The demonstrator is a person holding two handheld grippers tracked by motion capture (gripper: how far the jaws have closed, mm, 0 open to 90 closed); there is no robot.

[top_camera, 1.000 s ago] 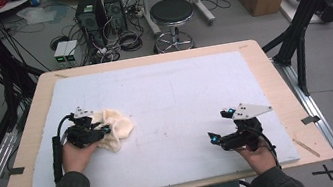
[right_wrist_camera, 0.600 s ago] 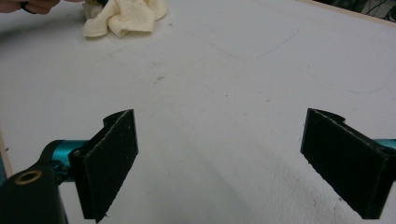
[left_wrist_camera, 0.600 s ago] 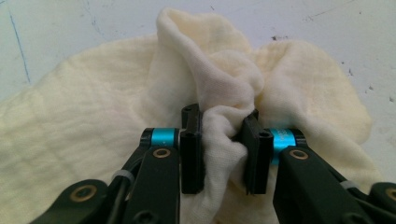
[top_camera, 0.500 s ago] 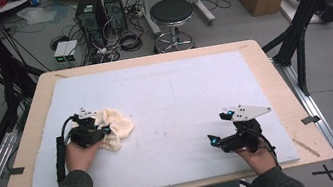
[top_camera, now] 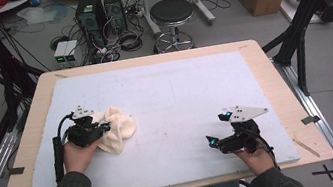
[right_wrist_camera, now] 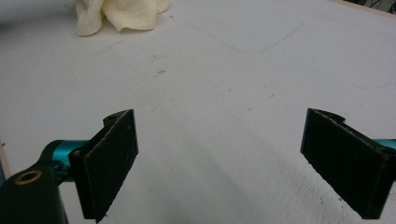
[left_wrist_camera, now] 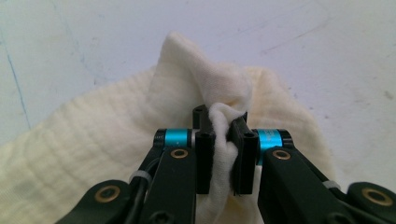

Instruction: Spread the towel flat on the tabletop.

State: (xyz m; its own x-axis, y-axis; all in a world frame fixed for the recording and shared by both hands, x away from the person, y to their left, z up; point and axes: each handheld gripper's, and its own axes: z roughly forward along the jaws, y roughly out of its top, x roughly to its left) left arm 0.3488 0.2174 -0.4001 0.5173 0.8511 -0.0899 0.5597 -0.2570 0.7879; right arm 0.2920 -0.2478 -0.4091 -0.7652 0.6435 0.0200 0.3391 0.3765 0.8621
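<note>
Cream cloth pinched at the left of the white worktop

The worktop (top_camera: 165,98) carries a crumpled cream cloth (top_camera: 117,129) at its near left. The left tool (left_wrist_camera: 221,140) has just been closing and now clamps a raised fold of it; the folds hide the cloth's edges. The right tool (right_wrist_camera: 224,163), near right, stands wide open over bare worktop, its lower parts cut off.
</note>
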